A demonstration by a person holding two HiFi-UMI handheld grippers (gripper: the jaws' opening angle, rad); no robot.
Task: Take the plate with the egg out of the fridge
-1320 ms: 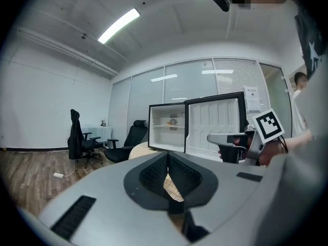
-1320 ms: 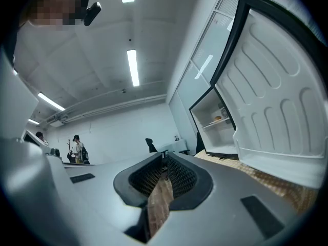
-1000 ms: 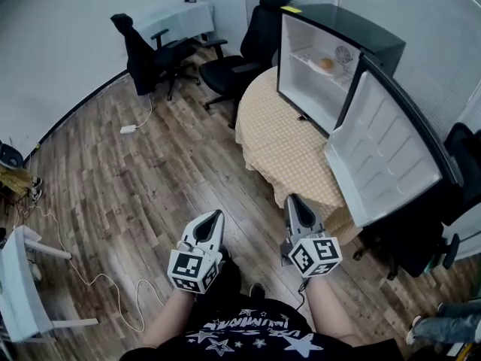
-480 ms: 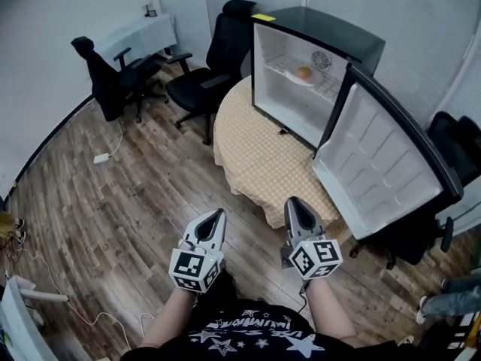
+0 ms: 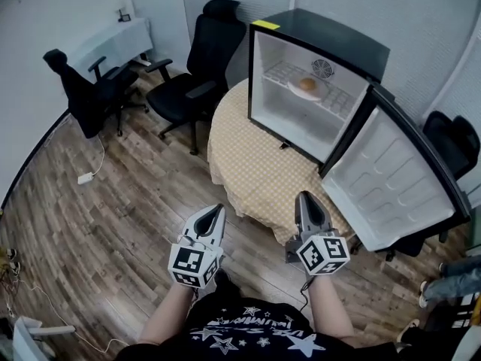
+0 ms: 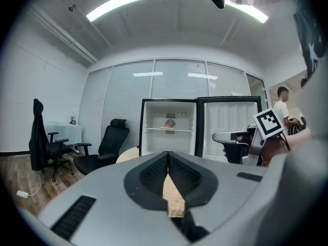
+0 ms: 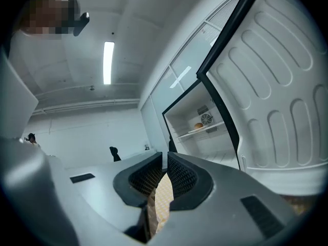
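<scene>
The fridge (image 5: 342,47) is standing on the round desk (image 5: 255,175) with its door (image 5: 391,183) hanging wide open, and the plate (image 5: 294,89) is sitting on its shelf (image 5: 338,104), carrying the egg (image 5: 307,84). The left tool (image 5: 213,215) and right tool (image 5: 308,201) are both hovering pressed together, empty, well apart from it. Tilting the plate during withdrawal could be sending the egg rolling off.

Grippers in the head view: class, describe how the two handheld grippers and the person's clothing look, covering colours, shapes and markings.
Both the left gripper and the right gripper have light grey shells that taper to a point, with black ribbed pads inside. Each carries a white cube printed with black square markers. The person wears a black short-sleeved T-shirt with white stars.
</scene>
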